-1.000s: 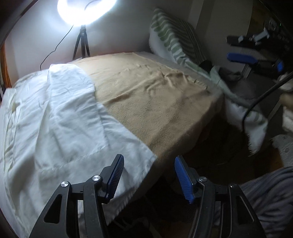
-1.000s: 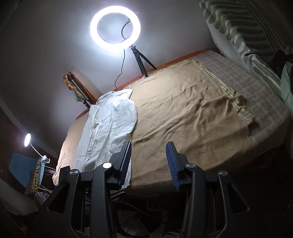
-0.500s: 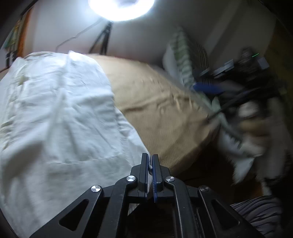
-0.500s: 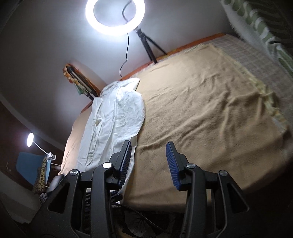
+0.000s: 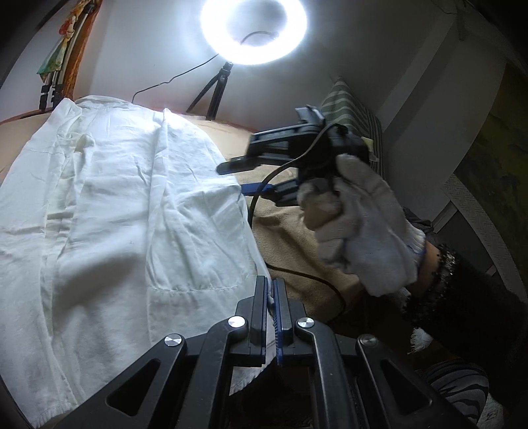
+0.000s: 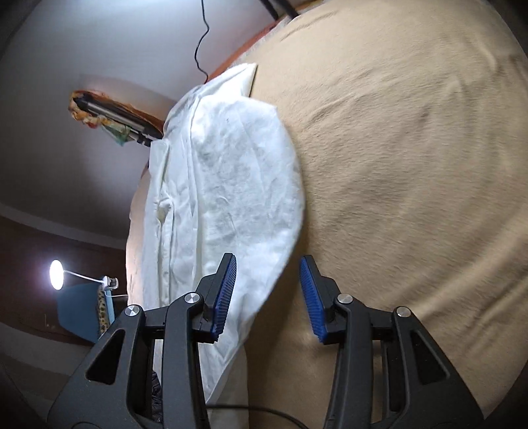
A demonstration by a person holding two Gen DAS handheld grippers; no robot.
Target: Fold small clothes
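The white shirt [image 5: 125, 211] lay spread over the left part of the bed [image 6: 412, 171], on the tan blanket that covered it, with its near hem hanging over the bed's front edge; its right-hand border ran in a curve from the far side of the bed down to the front. The left hand-held gripper [image 5: 271, 316] sat low at that border near the hem, its two blue-padded fingers pressed together with a thin fold of the shirt's edge pinched between them; the tool pointed forward along the cloth, roughly level with the bed surface. The right hand-held gripper [image 6: 267, 297] was spread wide, nothing between its pads; in its own view the left pad overlapped the shirt's curved edge while the right pad stood over bare blanket, though whether either touched the fabric could not be told. From the left wrist view the same tool [image 5: 246, 176] reached in from the right, its fingers aimed leftward at the shirt's border partway up the bed; the right hand [image 5: 363, 231], in a white knit glove, gripped the handle with the knuckles uppermost and a dark sleeve behind the wrist; a black cable trailed from the tool down across the blanket. A ring light [image 5: 253, 29] on a tripod glowed beyond the far side of the bed.
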